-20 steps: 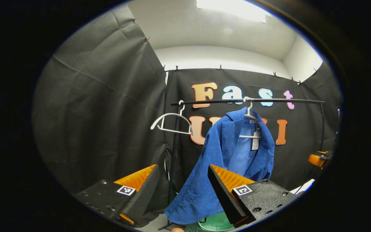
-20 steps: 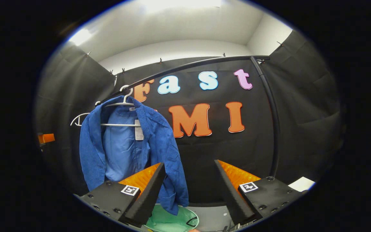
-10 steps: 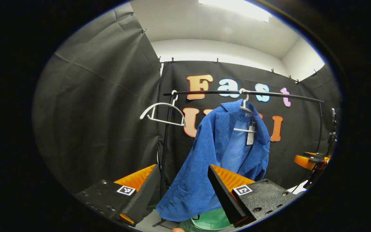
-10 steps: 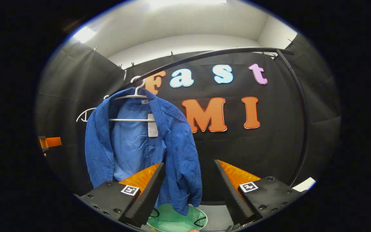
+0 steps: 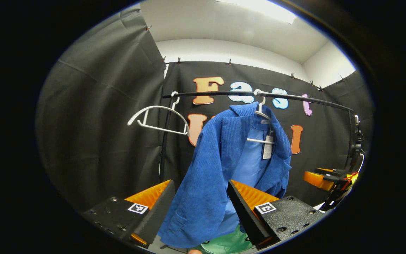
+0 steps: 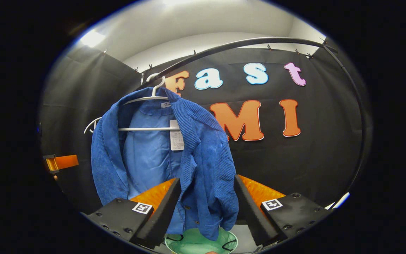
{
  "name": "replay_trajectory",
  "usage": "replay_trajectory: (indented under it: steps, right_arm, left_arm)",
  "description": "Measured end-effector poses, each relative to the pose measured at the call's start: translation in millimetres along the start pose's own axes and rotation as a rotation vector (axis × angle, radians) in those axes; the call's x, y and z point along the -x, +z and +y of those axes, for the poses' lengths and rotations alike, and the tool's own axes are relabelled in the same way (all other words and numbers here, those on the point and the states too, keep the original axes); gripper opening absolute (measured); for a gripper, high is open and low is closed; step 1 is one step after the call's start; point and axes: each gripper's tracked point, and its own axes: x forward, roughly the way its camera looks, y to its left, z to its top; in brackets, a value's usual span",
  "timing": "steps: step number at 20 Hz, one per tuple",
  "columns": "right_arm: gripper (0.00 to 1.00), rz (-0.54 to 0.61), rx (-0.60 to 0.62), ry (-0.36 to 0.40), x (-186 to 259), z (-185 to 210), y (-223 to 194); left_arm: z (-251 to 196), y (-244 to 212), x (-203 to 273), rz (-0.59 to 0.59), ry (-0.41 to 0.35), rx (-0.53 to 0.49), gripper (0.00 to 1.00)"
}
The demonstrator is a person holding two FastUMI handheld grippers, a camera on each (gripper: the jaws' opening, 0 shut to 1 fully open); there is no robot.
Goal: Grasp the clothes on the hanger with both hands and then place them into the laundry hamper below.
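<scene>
Both grippers (image 5: 198,201) (image 6: 206,201) spread apart, blue jacket (image 6: 203,162) hem edges between fingers, unclamped, hamper (image 6: 199,243) below

Looks like a staged recording booth, not a real laundry room — black cloth walls (image 5: 100,116) clipped up under a plain white ceiling (image 5: 231,28), with a bare clothes rail (image 6: 224,47).

Blue jacket (image 5: 220,169) on white hanger (image 5: 261,120) (rail-hung)
</scene>
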Motion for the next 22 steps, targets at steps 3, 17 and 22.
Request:
replay_trajectory:
  steps: [3, 17, 22]
  right_arm:
    - [0.97, 0.015, -0.054, 0.022, -19.3, 3.9, -1.2]
    - [0.87, 0.025, -0.060, 0.052, -113.2, 14.2, -3.2]
    - [0.93, 0.018, -0.056, 0.052, -139.9, 15.3, -0.4]
  left_arm:
    - [-14.5, -8.3, -18.5, 0.022, -0.019, 0.003, 0.95]
    - [-26.2, -25.9, -105.9, 0.015, 0.045, 0.000, 0.95]
    - [-27.2, -30.5, -122.7, 0.026, 0.054, -0.012, 0.92]
